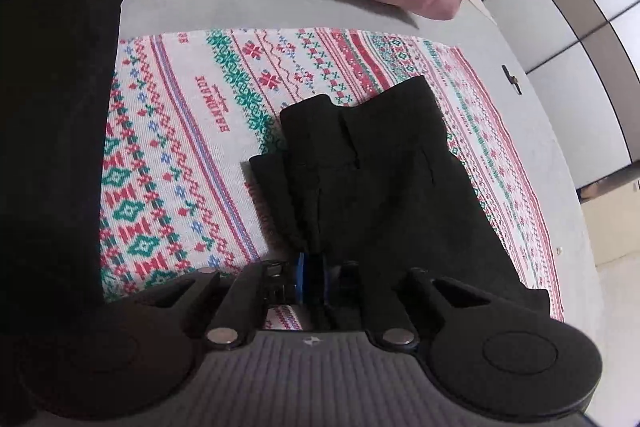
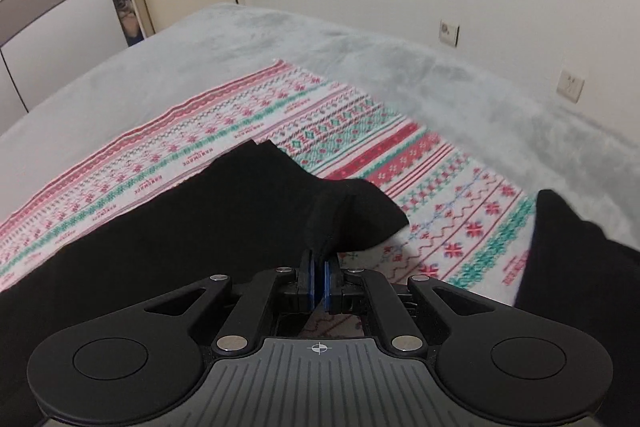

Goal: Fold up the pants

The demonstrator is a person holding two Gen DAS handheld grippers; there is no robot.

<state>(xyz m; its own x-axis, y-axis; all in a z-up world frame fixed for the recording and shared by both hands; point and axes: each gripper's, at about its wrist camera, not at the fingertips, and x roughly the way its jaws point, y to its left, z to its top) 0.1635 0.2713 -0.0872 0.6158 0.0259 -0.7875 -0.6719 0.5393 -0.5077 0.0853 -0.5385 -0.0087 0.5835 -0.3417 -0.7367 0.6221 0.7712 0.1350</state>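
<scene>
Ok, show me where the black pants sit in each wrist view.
Left wrist: black pants centre to lower right, bunched, pinched in the left gripper.
Right wrist: black pants left and centre, clamped by the right gripper.
Shared landmark: patterned blanket underneath.

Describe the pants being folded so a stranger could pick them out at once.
On the grey bed lies a red-and-green patterned knit blanket. The black pants lie on its middle, pinched by both grippers. Unlike the black cloth at the blanket's edge, they show seams.
</scene>
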